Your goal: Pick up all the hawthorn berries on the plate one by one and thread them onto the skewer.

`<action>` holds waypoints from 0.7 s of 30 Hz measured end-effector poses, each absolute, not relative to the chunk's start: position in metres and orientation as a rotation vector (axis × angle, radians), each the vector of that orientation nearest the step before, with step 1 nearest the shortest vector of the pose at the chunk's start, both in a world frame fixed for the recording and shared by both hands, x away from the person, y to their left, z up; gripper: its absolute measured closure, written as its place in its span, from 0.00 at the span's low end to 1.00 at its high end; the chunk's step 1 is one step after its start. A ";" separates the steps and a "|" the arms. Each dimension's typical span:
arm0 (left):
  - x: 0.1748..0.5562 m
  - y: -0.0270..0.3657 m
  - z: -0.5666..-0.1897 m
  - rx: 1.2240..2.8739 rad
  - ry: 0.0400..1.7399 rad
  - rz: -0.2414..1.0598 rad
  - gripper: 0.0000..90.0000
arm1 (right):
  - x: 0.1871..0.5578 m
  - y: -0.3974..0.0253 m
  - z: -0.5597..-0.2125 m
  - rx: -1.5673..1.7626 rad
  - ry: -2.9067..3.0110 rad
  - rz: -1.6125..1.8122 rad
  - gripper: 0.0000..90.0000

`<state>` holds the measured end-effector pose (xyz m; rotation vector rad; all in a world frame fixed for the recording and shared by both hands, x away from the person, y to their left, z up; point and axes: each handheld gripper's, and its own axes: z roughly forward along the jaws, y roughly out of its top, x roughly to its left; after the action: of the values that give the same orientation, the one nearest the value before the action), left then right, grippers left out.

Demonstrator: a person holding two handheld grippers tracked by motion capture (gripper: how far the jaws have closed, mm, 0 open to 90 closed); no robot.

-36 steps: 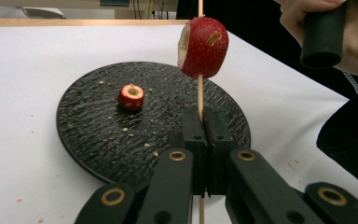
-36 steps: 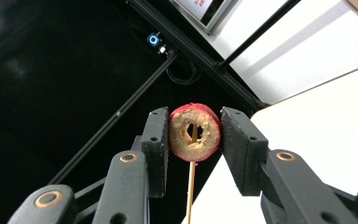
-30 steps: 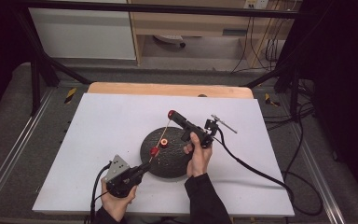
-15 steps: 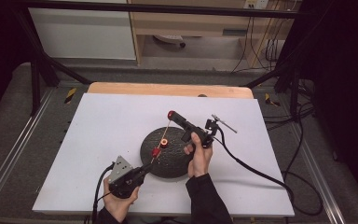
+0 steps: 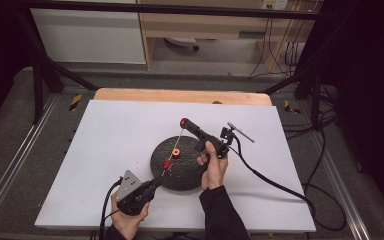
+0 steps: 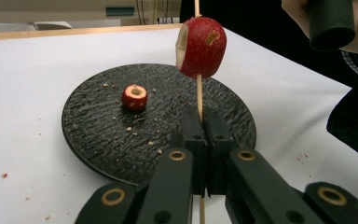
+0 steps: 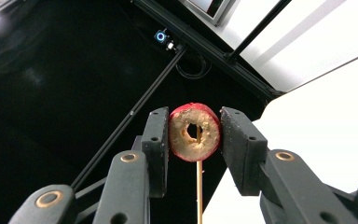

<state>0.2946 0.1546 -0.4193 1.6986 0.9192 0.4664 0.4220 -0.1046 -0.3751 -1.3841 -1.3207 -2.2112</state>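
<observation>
Jaws of left gripper (image 6: 204, 140) clamped on skewer (image 6: 198, 95), right gripper (image 7: 193, 140) upturned, pinching fruit slice (image 7: 194, 132).

White worktop (image 5: 105, 150) with a wooden strip along the far edge. A round black plate (image 5: 180, 172) sits on it near the front, with a small red fruit piece (image 6: 134, 97) and crumbs on it. A few crumbs lie on the white surface too.

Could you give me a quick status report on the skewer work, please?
Left gripper shut on skewer, one red fruit piece threaded. Right gripper shut on a cored fruit slice at the skewer tip. Third piece on black plate. Nothing in the way.
</observation>
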 end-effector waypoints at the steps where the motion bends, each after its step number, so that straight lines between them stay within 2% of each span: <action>1: 0.294 0.155 -0.419 1.689 0.920 0.467 0.99 | 0.422 -0.105 -0.375 -1.384 -1.311 -2.207 0.71; 21: 0.297 0.150 -0.419 1.648 0.960 0.467 0.99 | 0.421 -0.098 -0.386 -1.378 -1.251 -2.163 0.71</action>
<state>0.2969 0.1498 -0.4191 1.6481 0.9602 0.4665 0.4212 -0.0975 -0.3860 -1.3784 -1.2513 -2.1626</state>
